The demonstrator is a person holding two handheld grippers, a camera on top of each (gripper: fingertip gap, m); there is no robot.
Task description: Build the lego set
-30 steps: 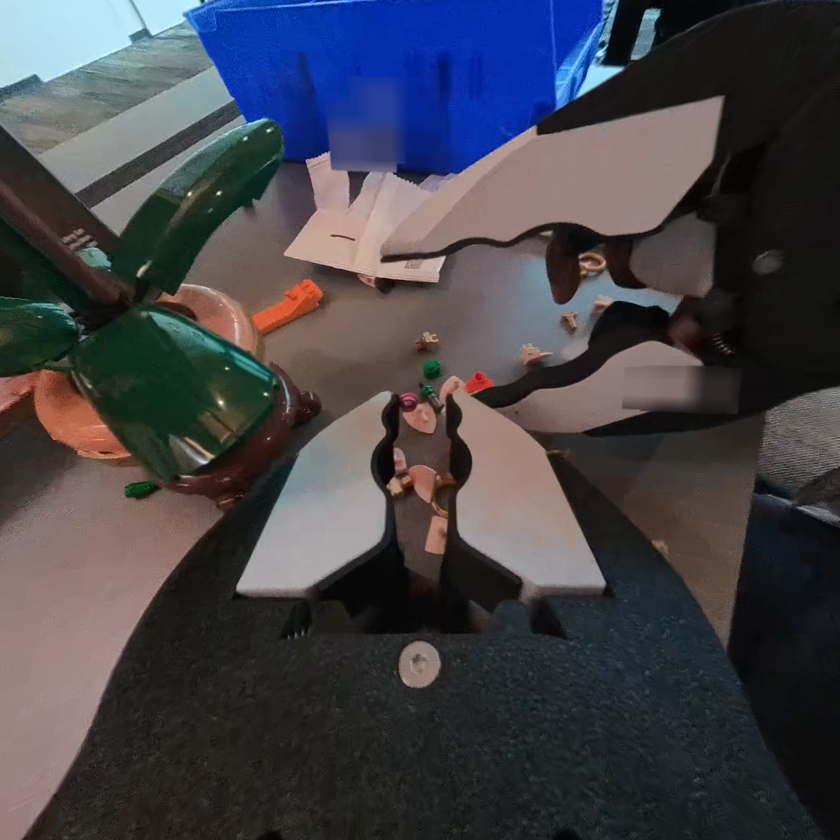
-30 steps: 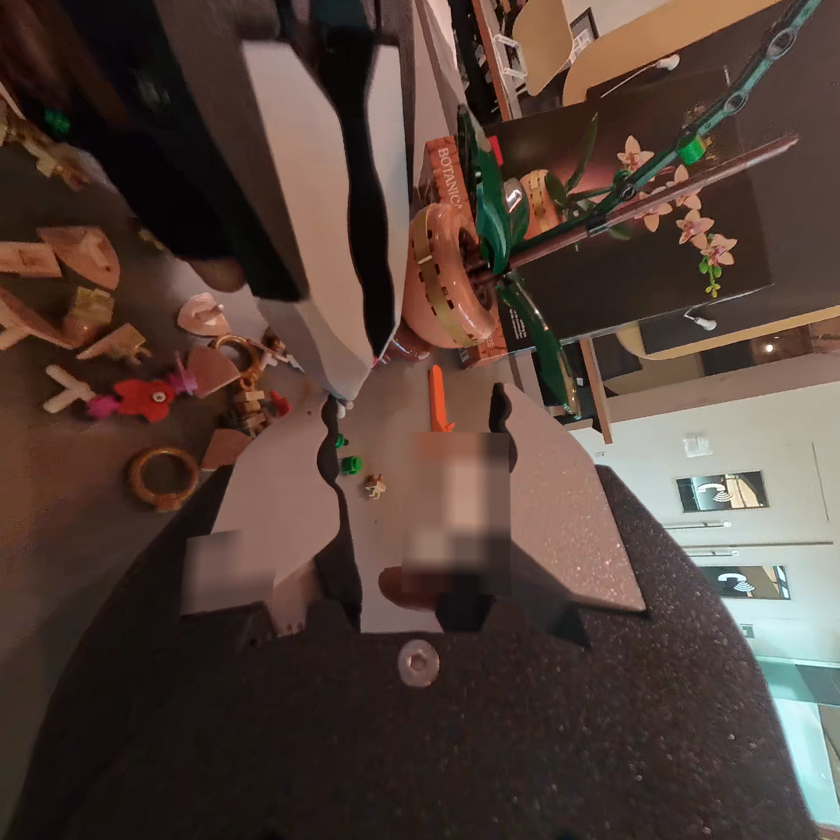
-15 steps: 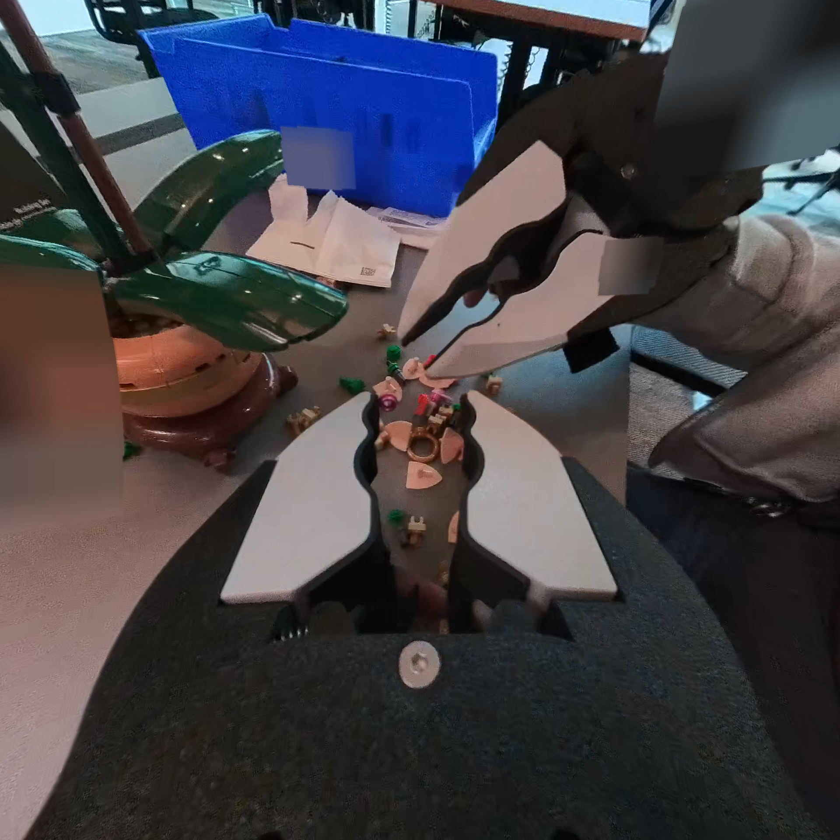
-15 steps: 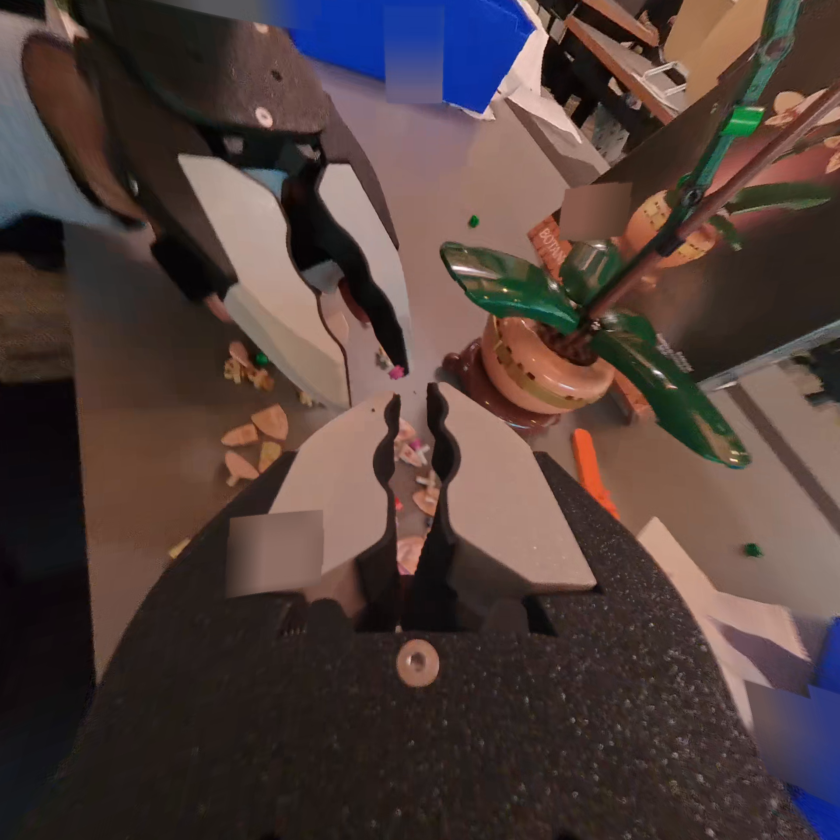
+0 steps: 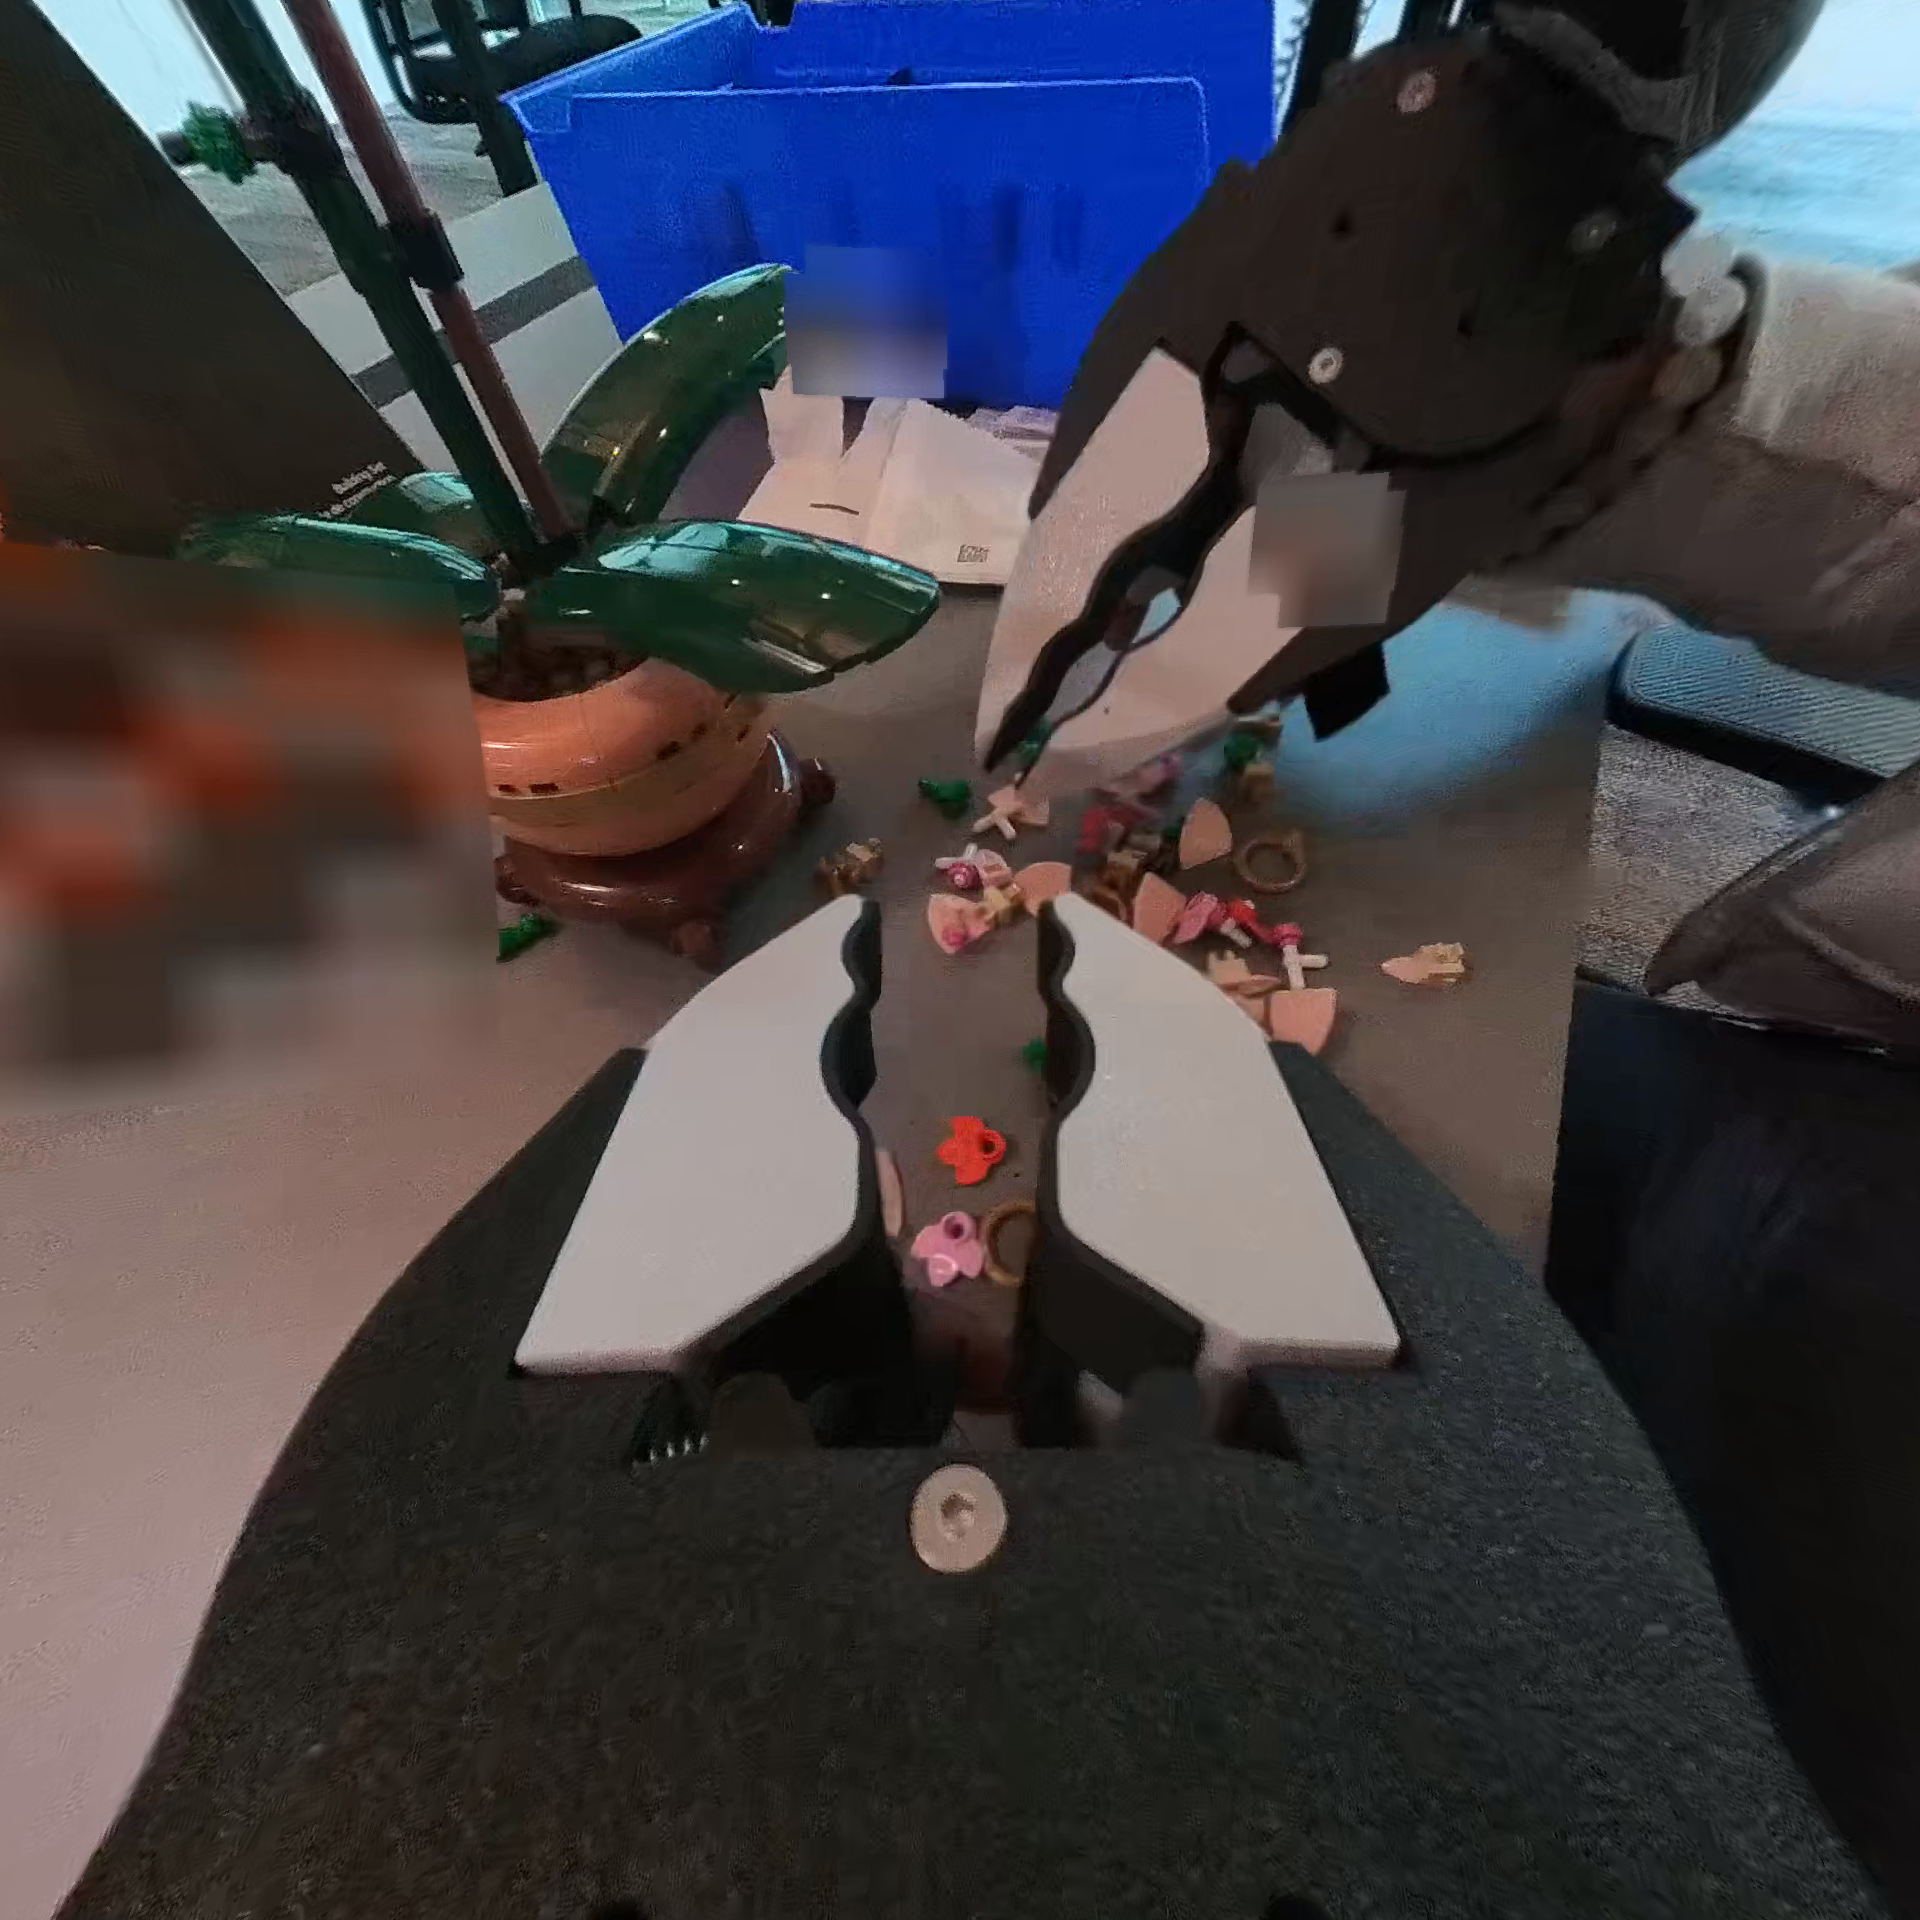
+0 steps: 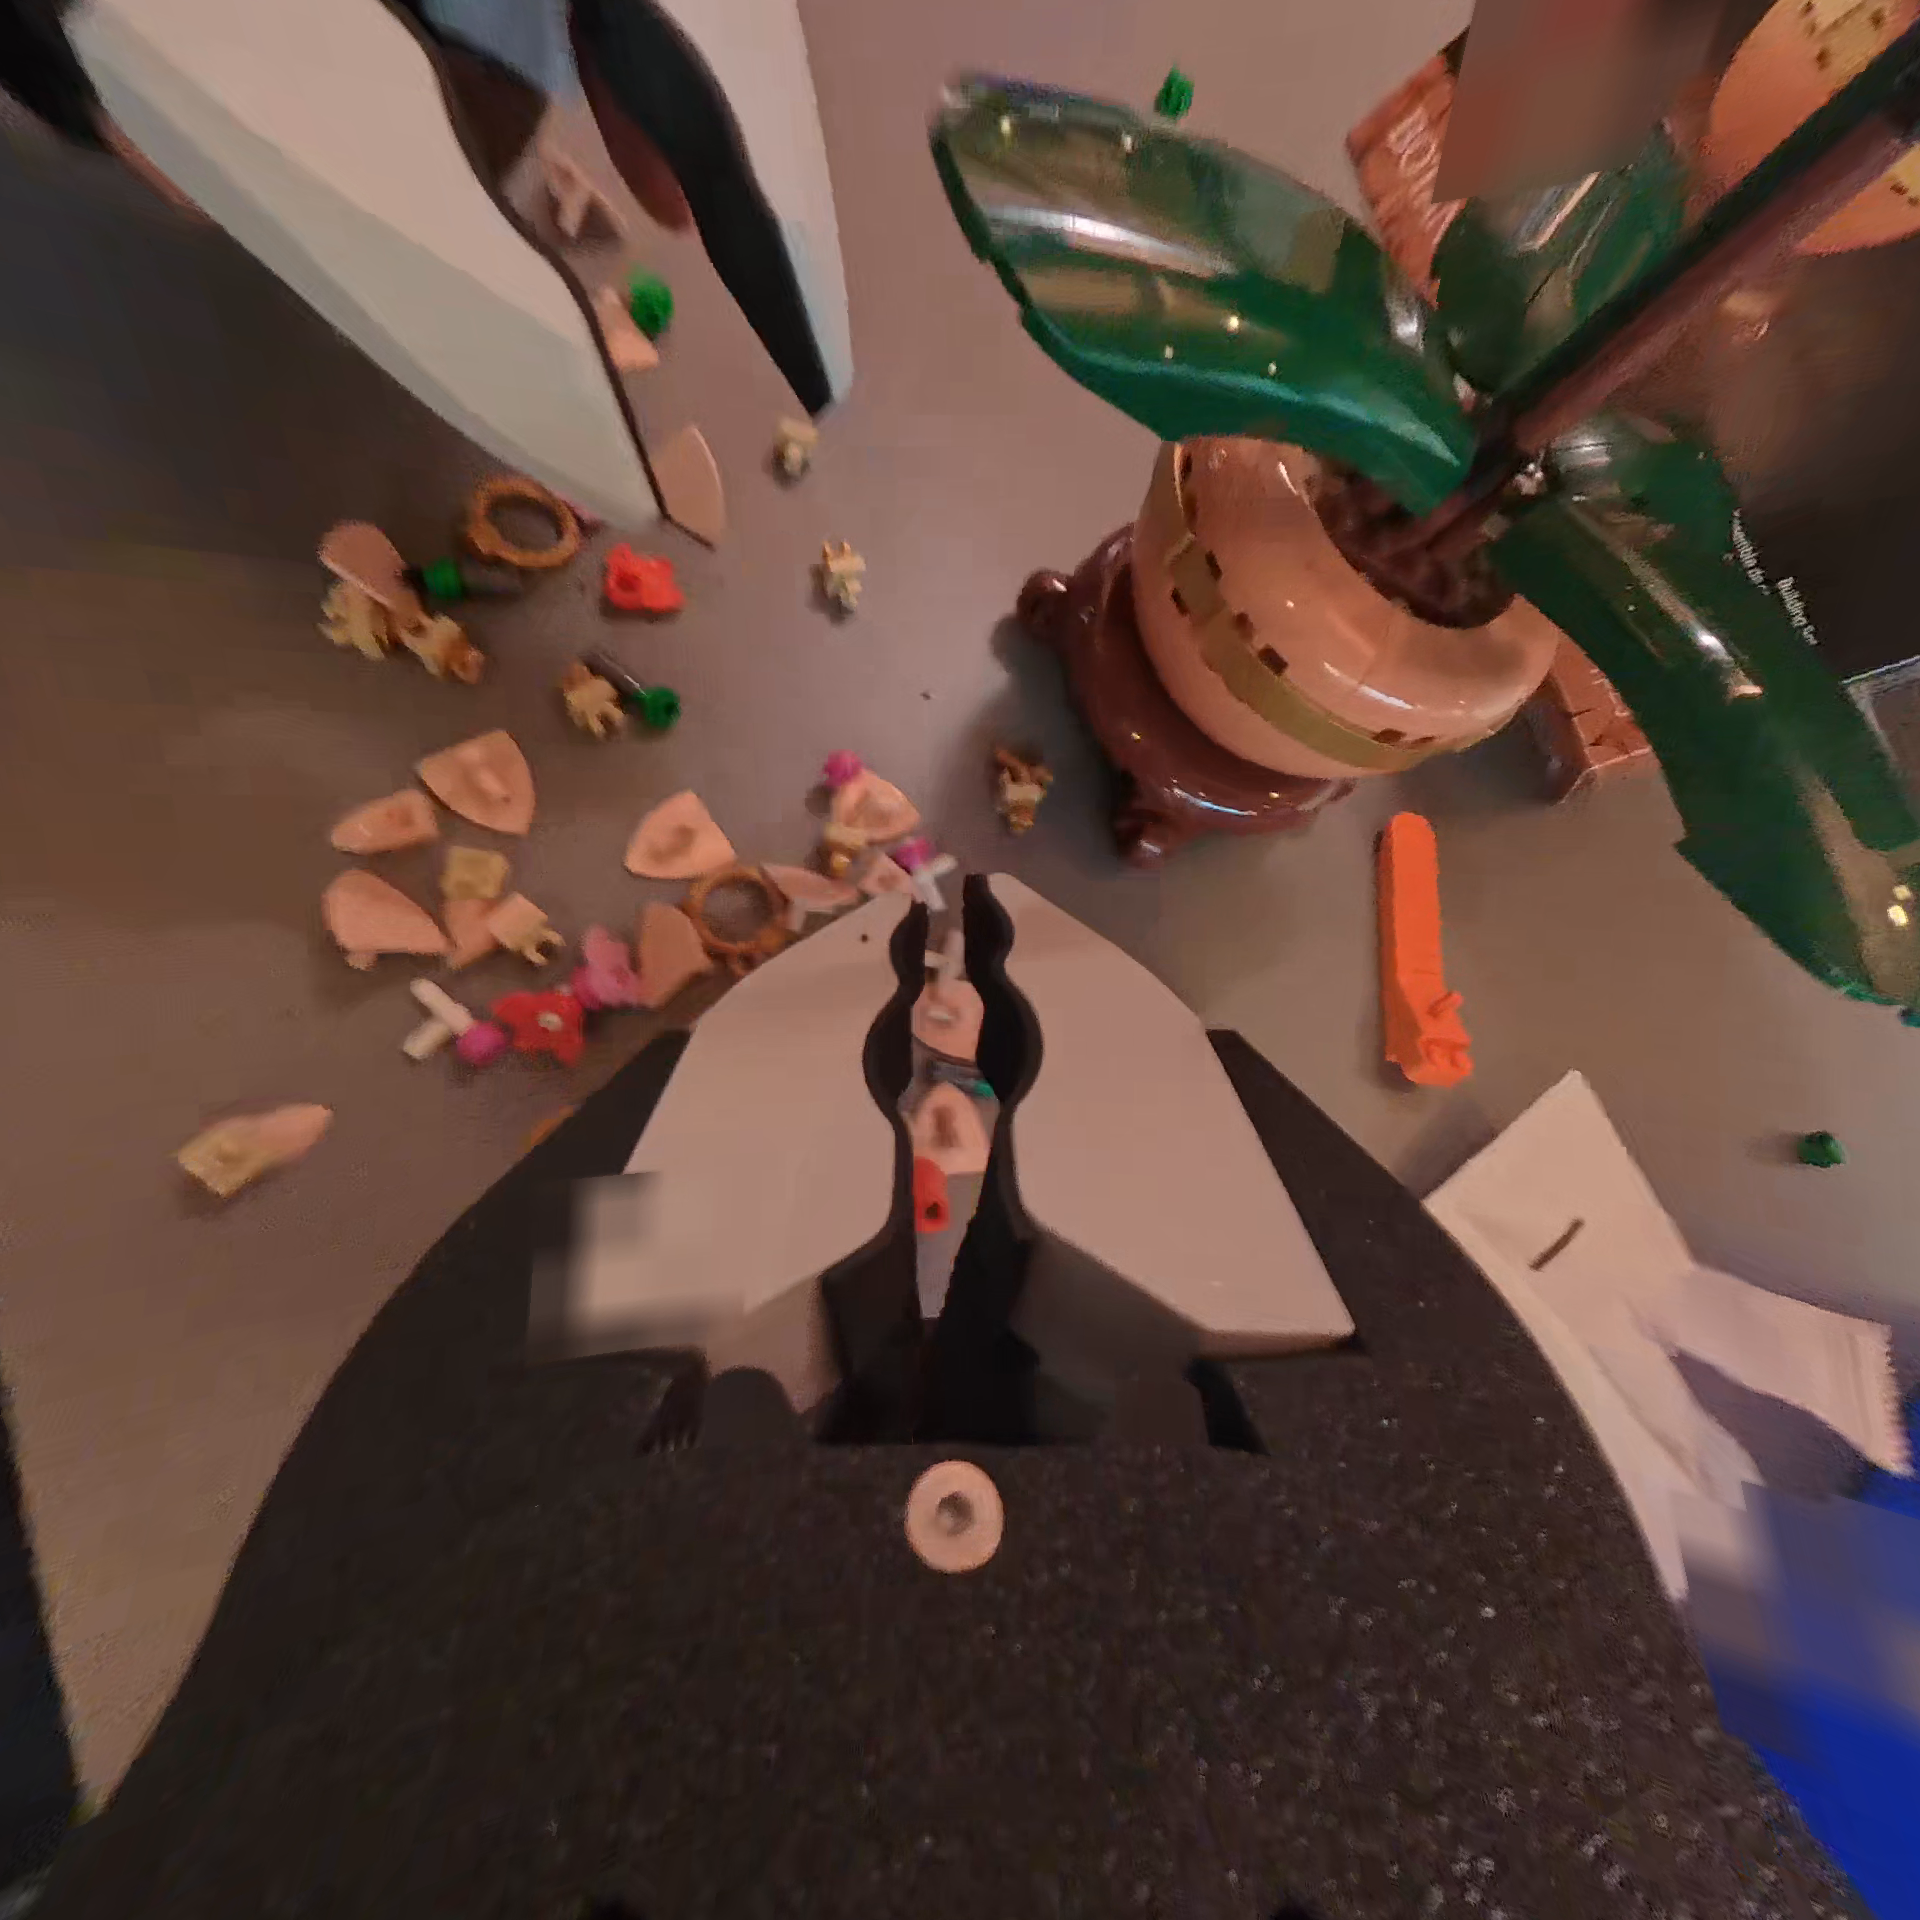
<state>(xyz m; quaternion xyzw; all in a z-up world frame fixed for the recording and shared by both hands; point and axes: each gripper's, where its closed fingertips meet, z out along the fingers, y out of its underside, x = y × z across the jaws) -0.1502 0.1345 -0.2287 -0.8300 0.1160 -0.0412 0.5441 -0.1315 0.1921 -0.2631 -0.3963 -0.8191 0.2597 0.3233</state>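
My left wrist camera sits low over the grey tabletop [image 5: 260,1195] and looks forward and slightly down along its two pale fingers, with the blue plastic bin [image 5: 935,187] at the far edge and my other black gripper [image 5: 1013,764] ahead to the right. My right wrist camera looks steeply down from close above the same tabletop, with the left tool's pale fingers [image 6: 416,260] entering at top left. Both views share the scatter of small pink, tan and red bricks [image 5: 1122,894] [image 6: 499,821], the peach-coloured brick pot with dark green leaves [image 5: 623,748] [image 6: 1320,644] and the white paper bags [image 5: 914,488] [image 6: 1621,1268].
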